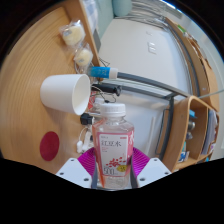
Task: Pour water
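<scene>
A clear plastic bottle (112,140) with a white cap and a pink and red label stands between my fingers, and both magenta pads (88,160) press on its lower part. My gripper (112,168) is shut on the bottle and holds it roughly upright. A white paper cup (66,93) lies tilted on its side on the wooden table (40,60), just beyond and left of the bottle, its mouth facing away from the bottle. The bottle's base is hidden between the fingers.
A red round spot (49,147) lies on the table left of the fingers. A pale crumpled object (72,33) lies farther back on the table. A blue-tipped device with cables (105,73) sits beyond the cup. A wooden shelf unit (195,120) stands at the right across a white floor.
</scene>
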Demonstrator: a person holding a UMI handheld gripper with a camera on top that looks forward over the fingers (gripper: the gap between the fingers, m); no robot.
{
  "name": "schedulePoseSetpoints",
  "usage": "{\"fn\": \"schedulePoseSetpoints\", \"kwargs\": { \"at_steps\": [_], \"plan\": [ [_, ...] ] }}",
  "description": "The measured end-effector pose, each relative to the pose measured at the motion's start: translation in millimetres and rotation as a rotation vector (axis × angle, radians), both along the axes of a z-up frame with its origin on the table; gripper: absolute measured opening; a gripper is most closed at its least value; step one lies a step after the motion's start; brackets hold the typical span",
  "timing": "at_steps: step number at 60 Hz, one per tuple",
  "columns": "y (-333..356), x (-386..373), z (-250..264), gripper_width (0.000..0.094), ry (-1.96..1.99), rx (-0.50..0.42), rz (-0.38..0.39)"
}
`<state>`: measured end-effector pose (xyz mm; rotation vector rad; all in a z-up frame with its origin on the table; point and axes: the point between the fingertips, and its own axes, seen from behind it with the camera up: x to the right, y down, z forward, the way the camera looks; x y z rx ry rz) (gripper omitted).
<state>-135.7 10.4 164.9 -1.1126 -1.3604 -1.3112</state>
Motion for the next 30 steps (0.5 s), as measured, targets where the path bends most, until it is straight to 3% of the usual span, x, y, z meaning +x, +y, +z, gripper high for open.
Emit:
{"fn": "schedulePoseSetpoints", "kwargs": {
  "at_steps": [19, 30],
  "plan": [
    [11, -31, 7, 0.0471, -0.388, 0.065, 0.048],
    [15, -30, 3, 0.0472, -0.416, 0.052, 0.023]
  ]
}}
